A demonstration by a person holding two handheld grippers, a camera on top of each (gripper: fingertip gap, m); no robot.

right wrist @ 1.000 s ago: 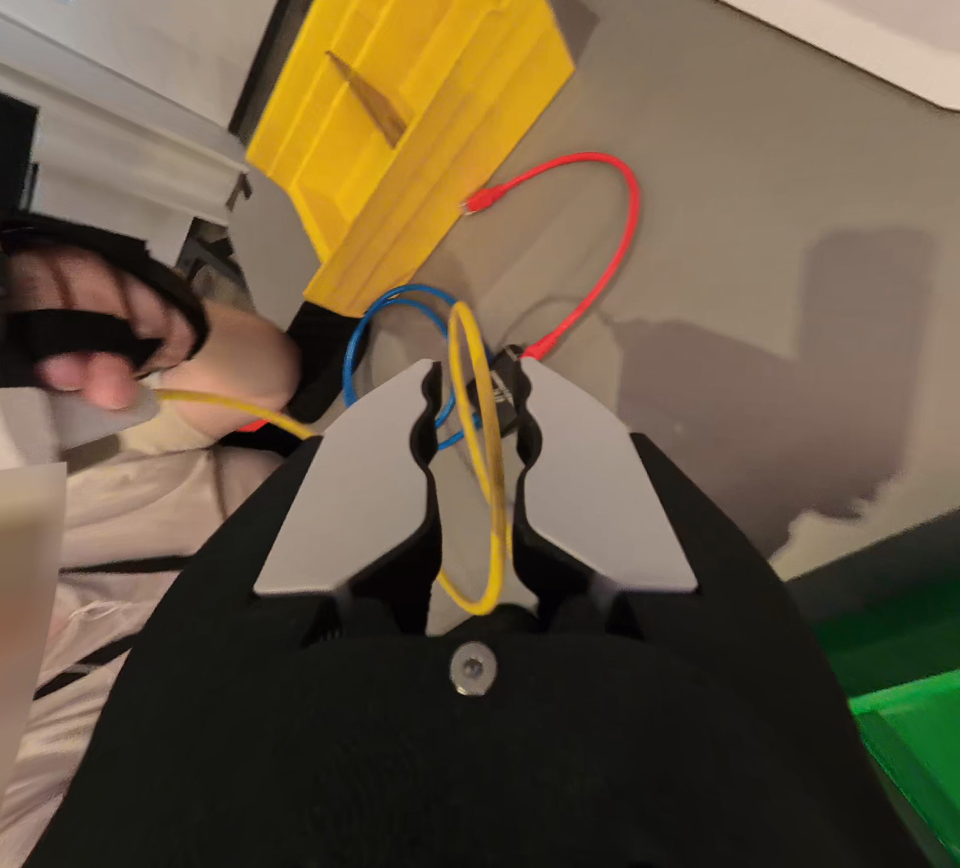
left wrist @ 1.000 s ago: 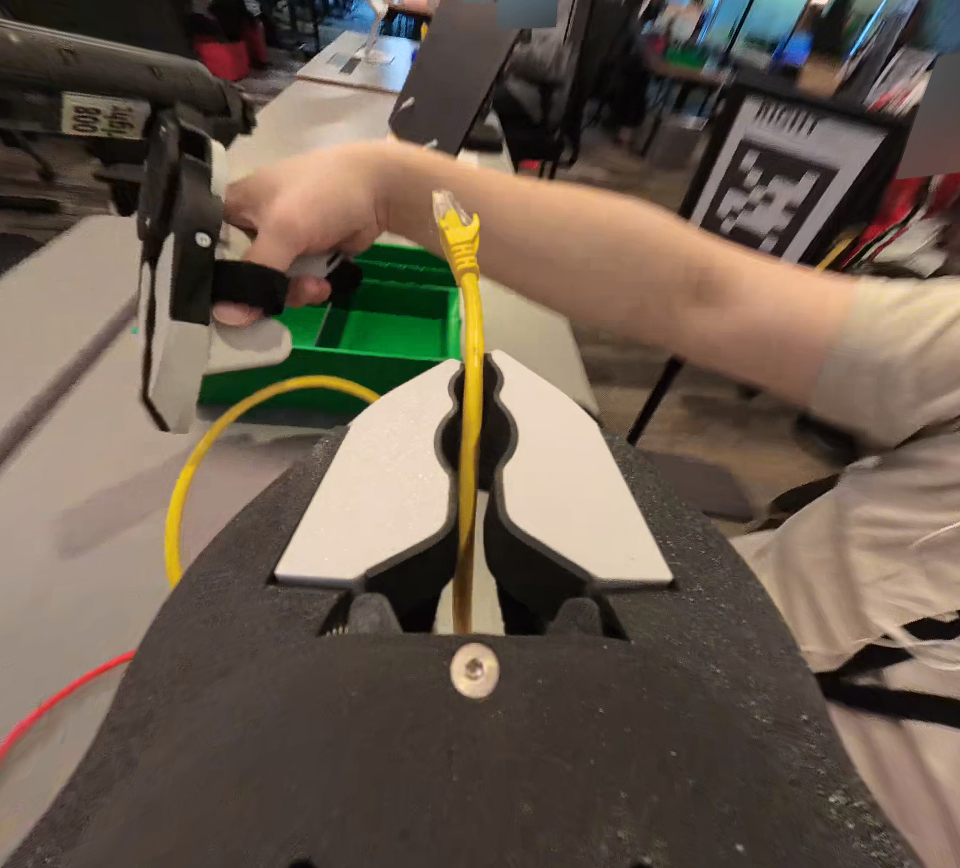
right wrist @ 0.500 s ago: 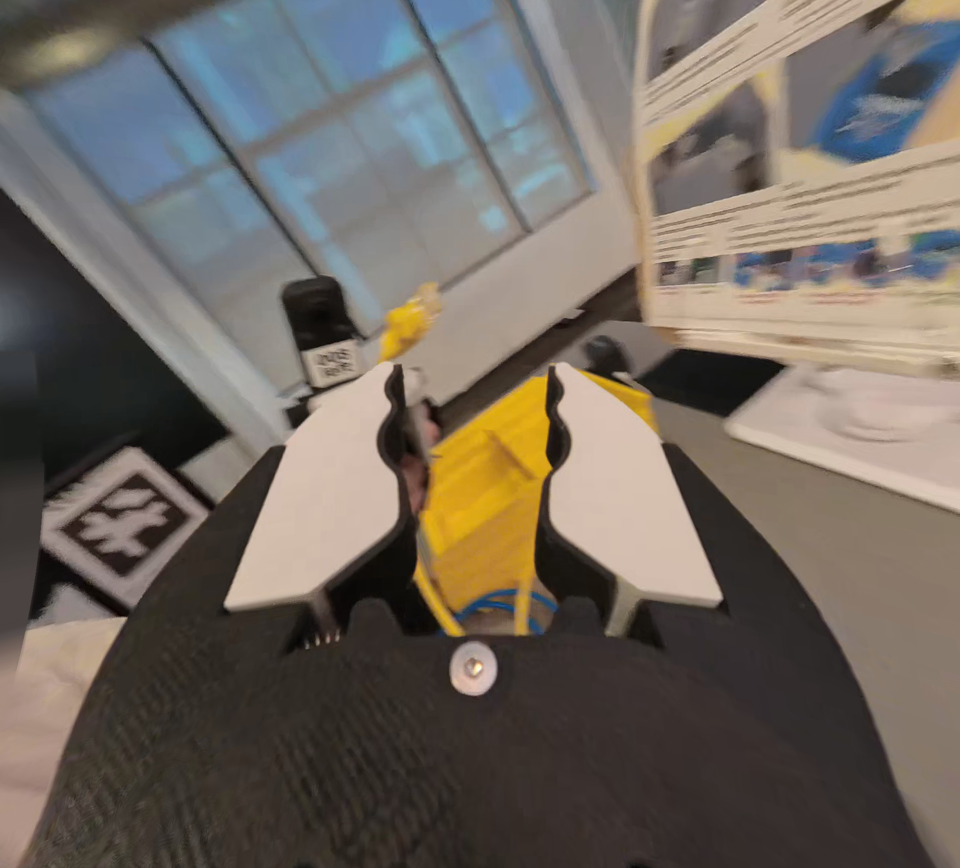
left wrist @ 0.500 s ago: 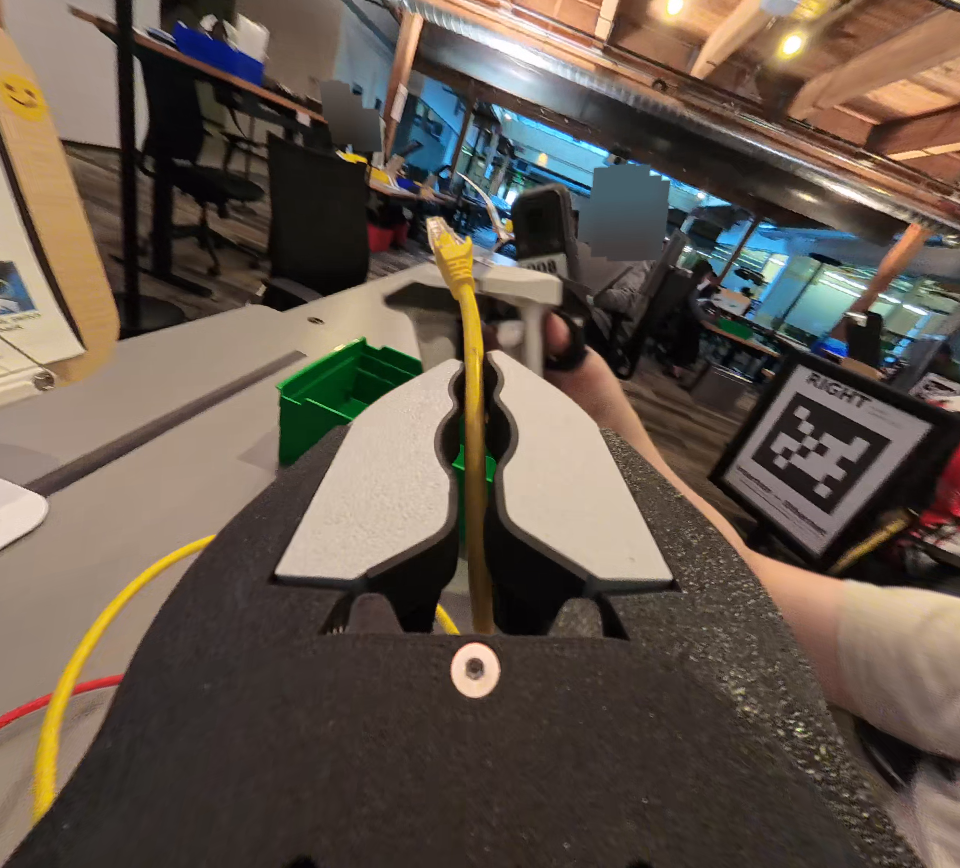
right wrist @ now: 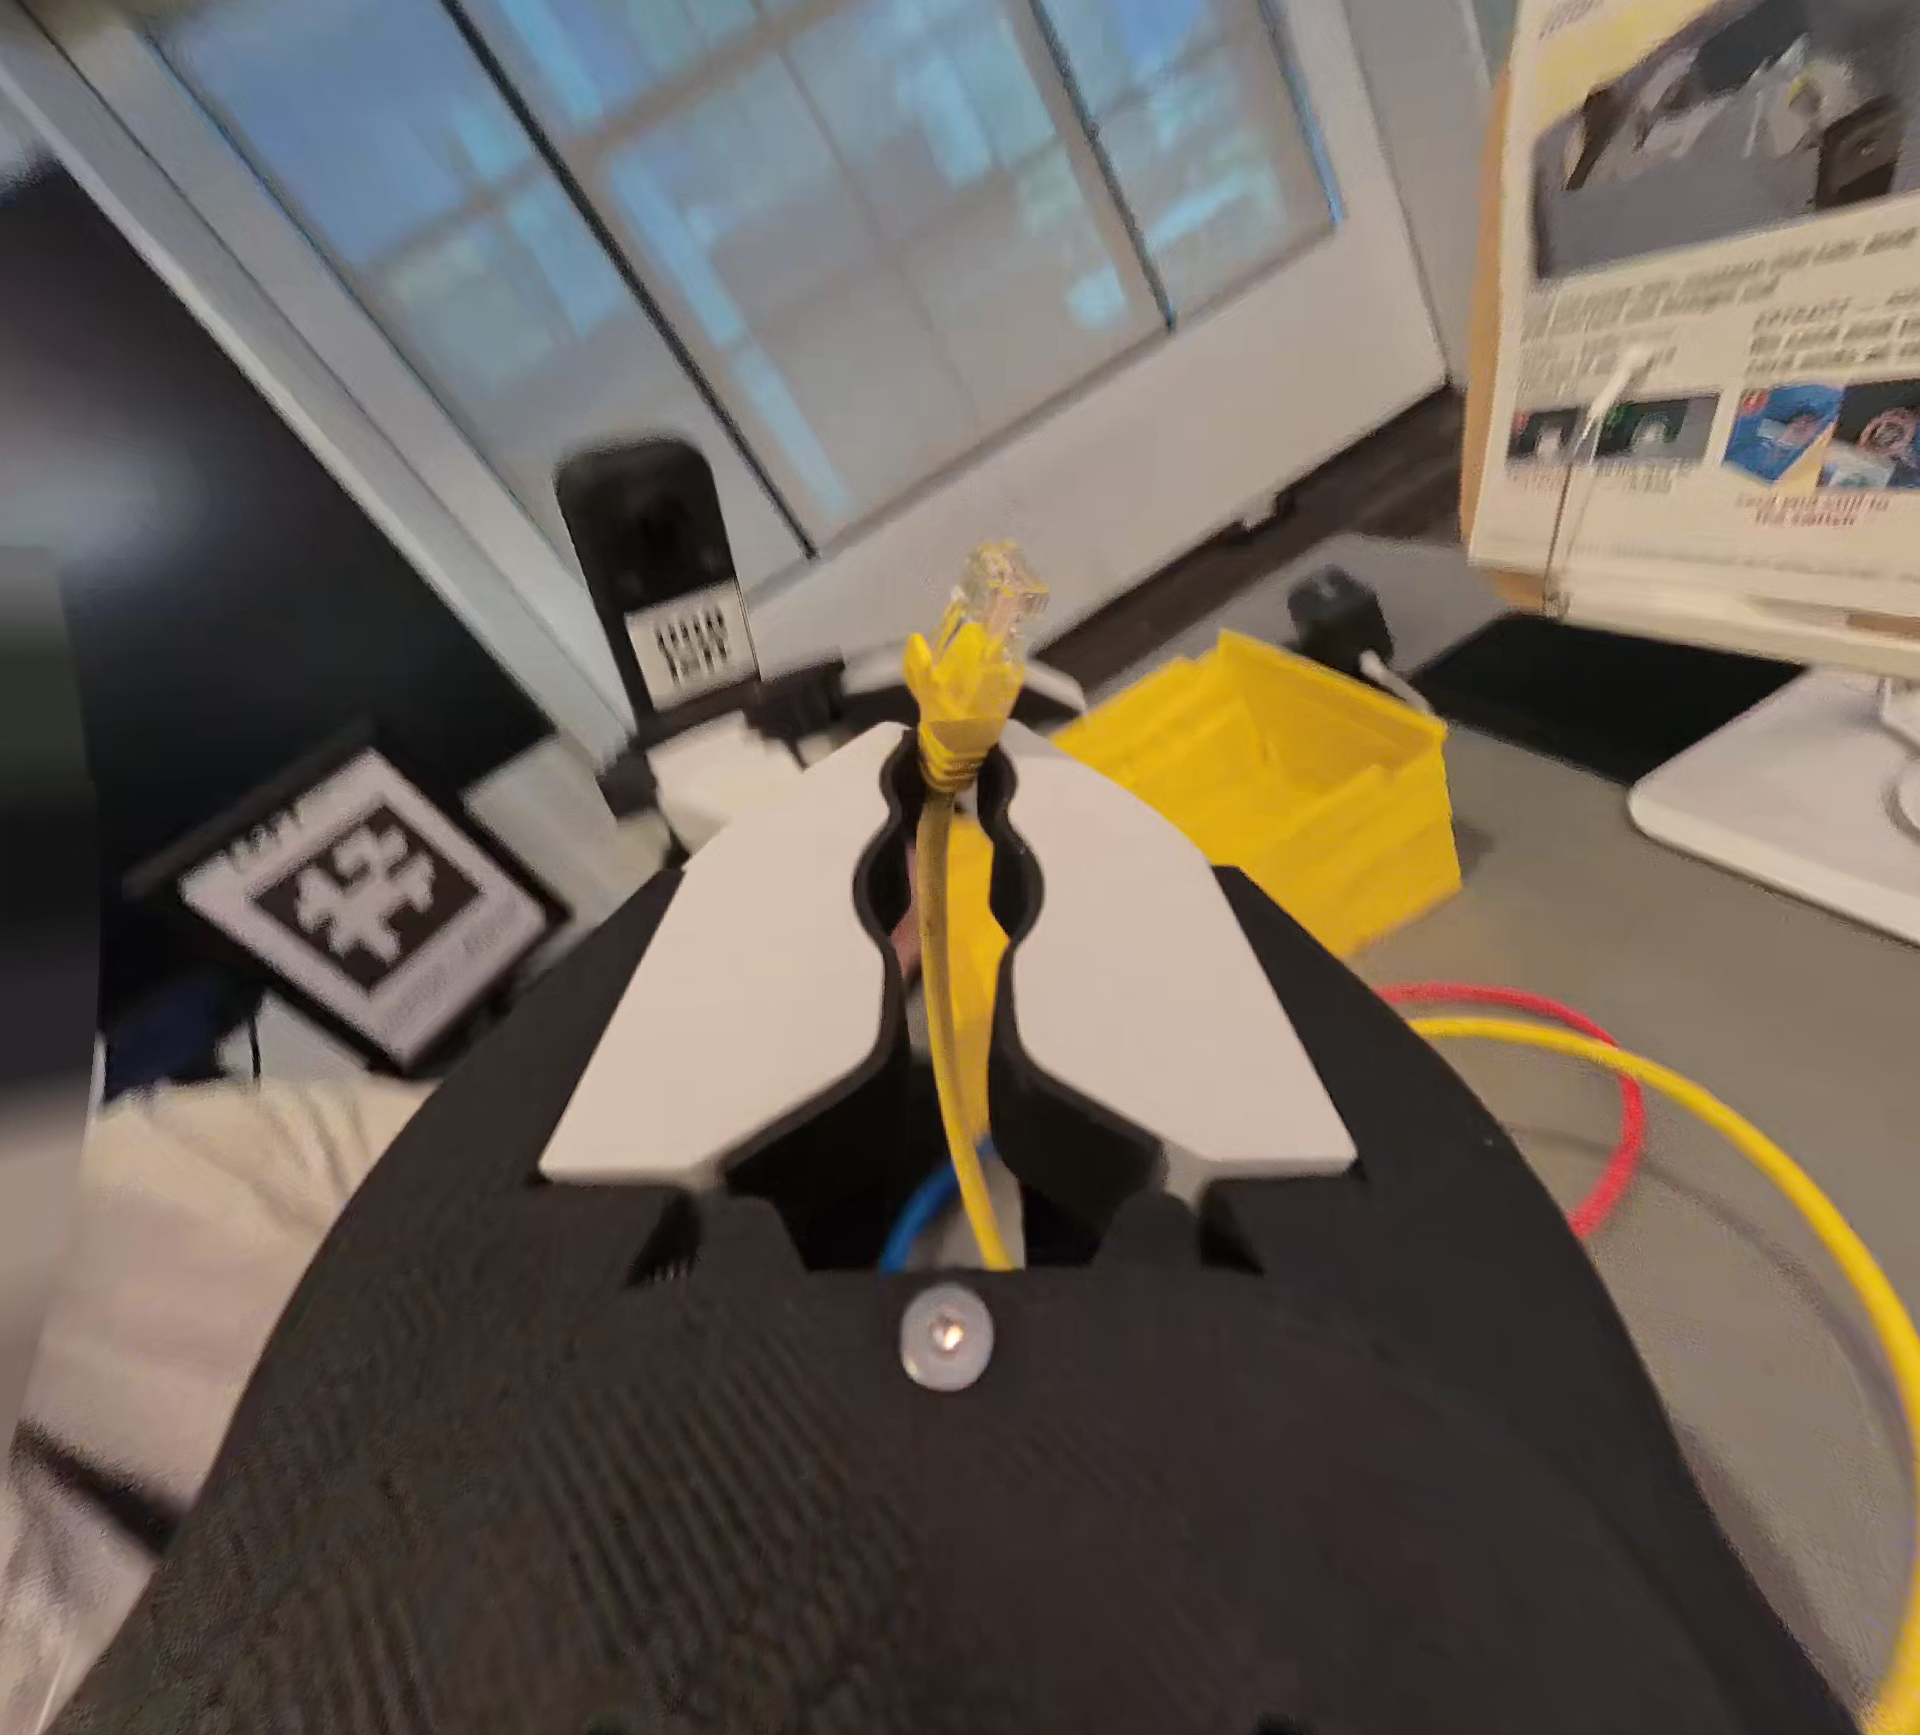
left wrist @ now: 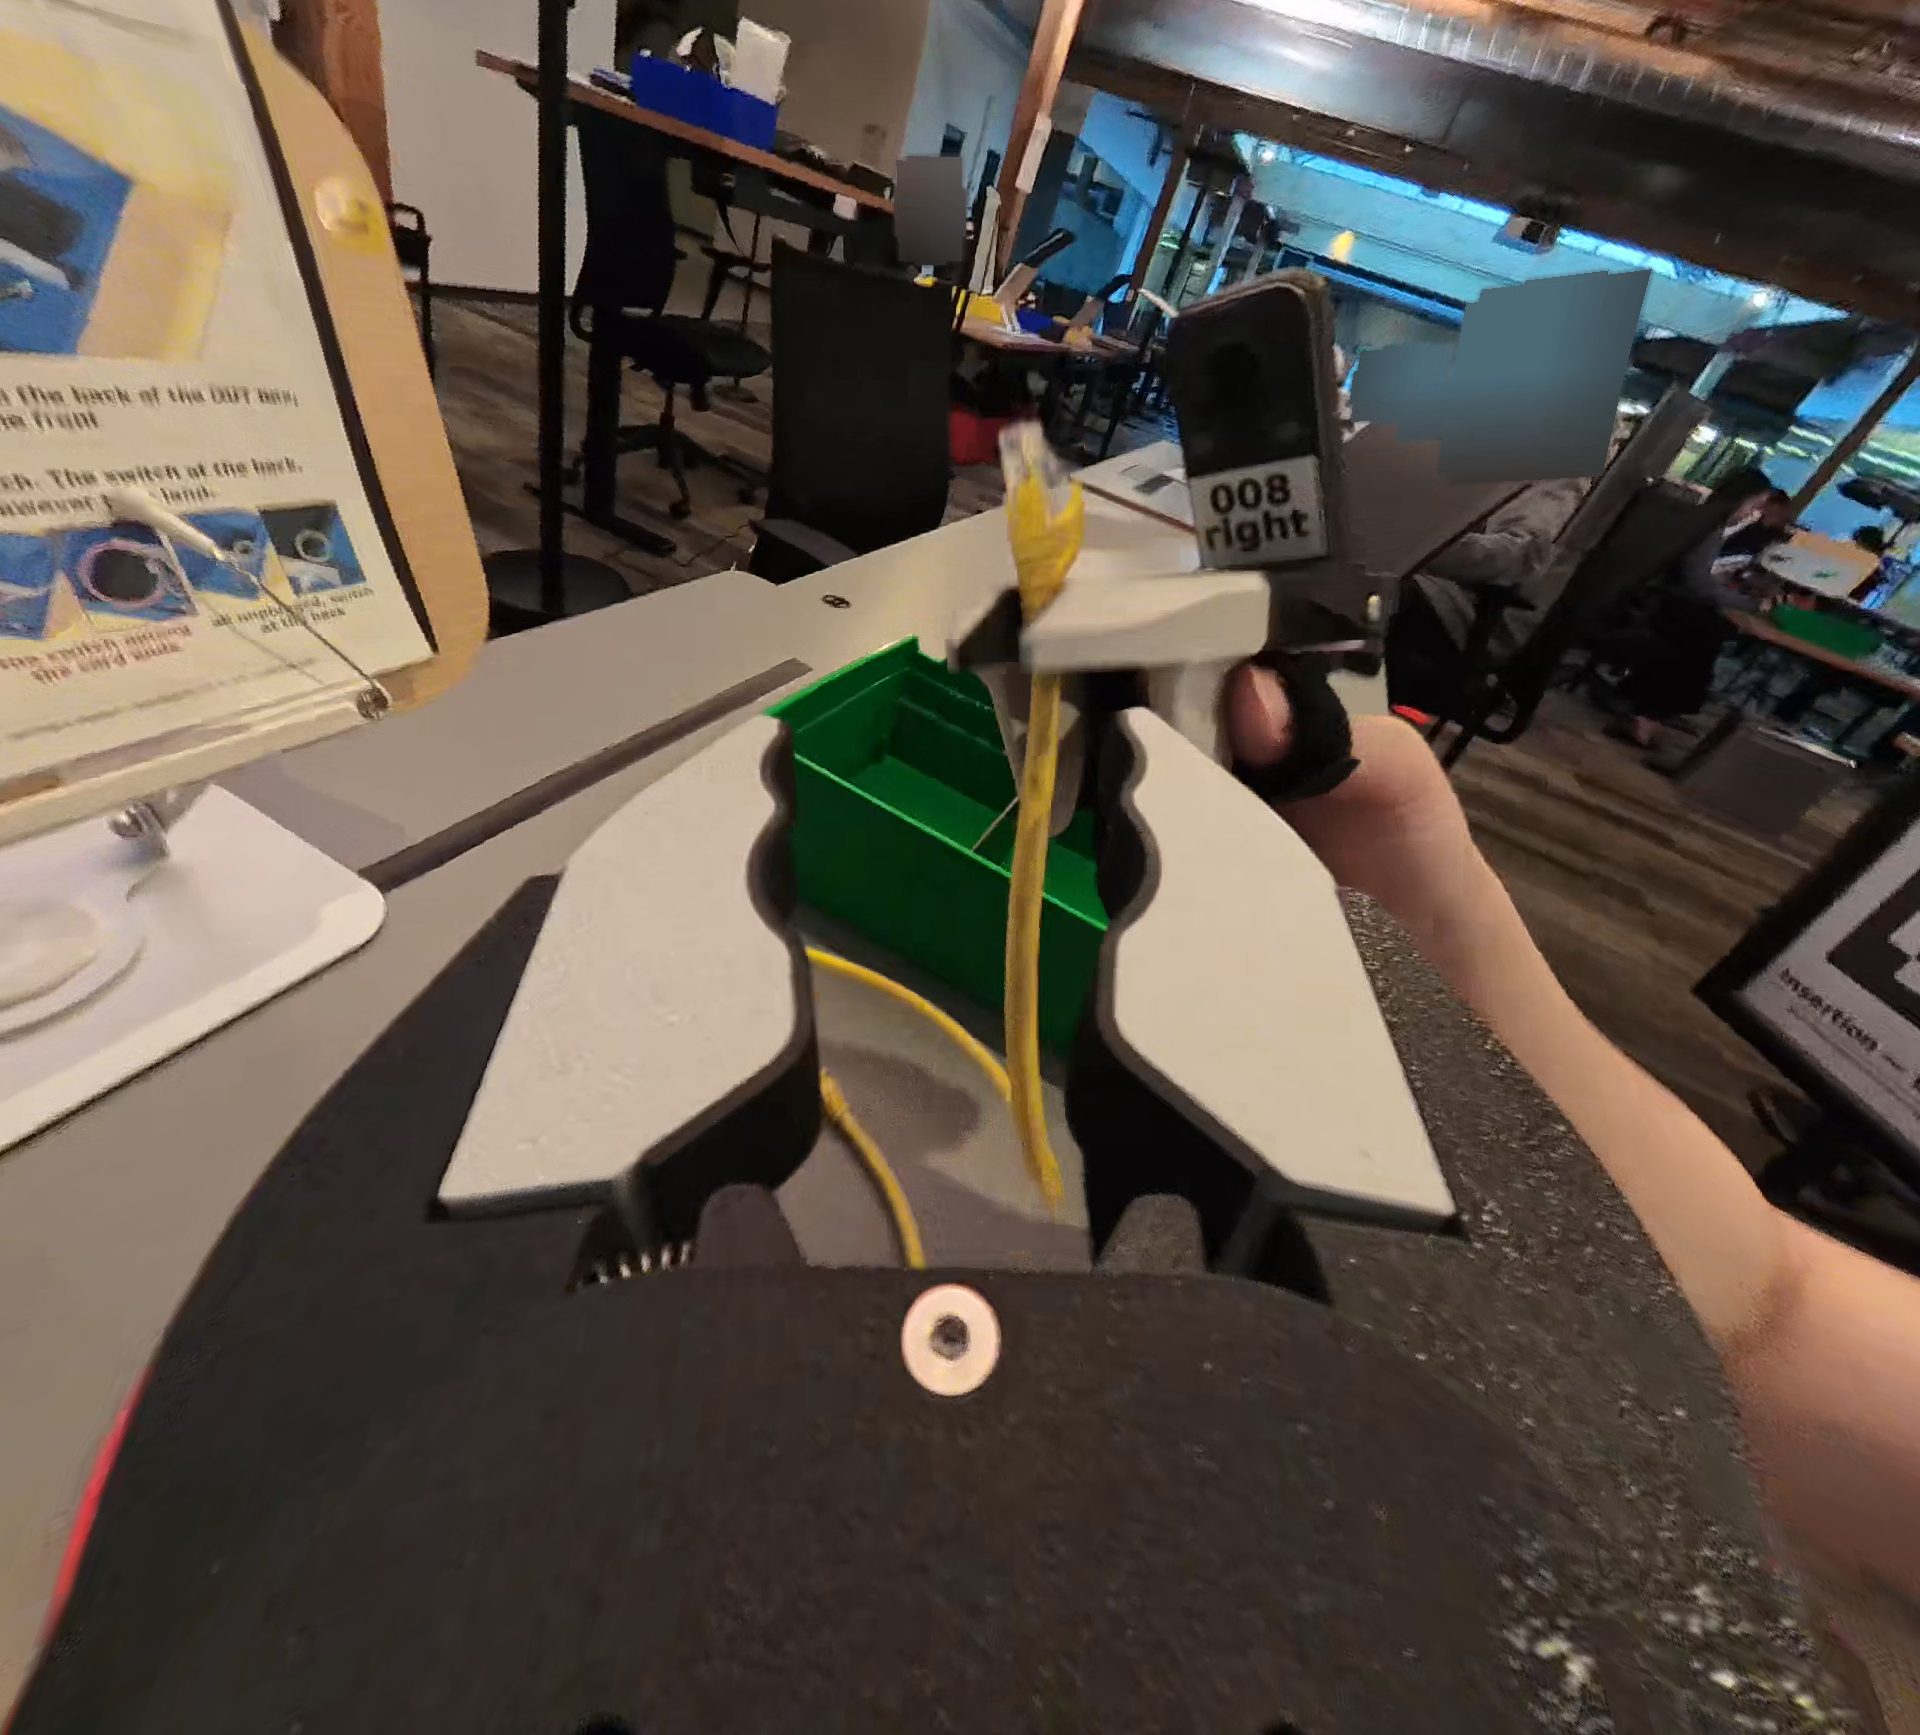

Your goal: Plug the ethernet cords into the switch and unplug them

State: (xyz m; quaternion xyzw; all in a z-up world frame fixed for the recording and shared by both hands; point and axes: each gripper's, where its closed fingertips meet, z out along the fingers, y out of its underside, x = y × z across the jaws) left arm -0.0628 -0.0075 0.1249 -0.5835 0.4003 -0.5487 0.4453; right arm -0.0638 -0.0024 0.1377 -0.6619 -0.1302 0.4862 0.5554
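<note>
While the yellow ethernet cord [right wrist: 951, 937] stands upright in the air, the right gripper [right wrist: 951, 766] has its jaws pinching the ribbed boot just beneath the clear plug [right wrist: 1003, 589], so the connector pokes out above the fingertips. The left gripper [left wrist: 945, 750] has its jaws spread wide; the cord hangs between them without either pad pressing on it, which reads as a hand-over in which the right side now carries the cord alone. In the left wrist view the right gripper [left wrist: 1023, 646] shows from the side, held in a hand [left wrist: 1351, 802], with the plug [left wrist: 1029, 454] rising above its fingers and the cord dropping past the green bin [left wrist: 935, 812] to the grey surface [left wrist: 623, 646]. A yellow bin [right wrist: 1299, 812], a red cord [right wrist: 1600, 1124] and a bit of a blue cord [right wrist: 920, 1207] lie lower down in the right wrist view. The switch is not visible in either view, so no cord can be judged plugged in, and the task appears to be at the carry-to-port stage. The next move likely calls for bringing the plug down toward the switch, turning it so the latch tab faces the correct way, and lining it up squarely with a port before pushing; a grip this close to the plug should keep it from bending aside.
</note>
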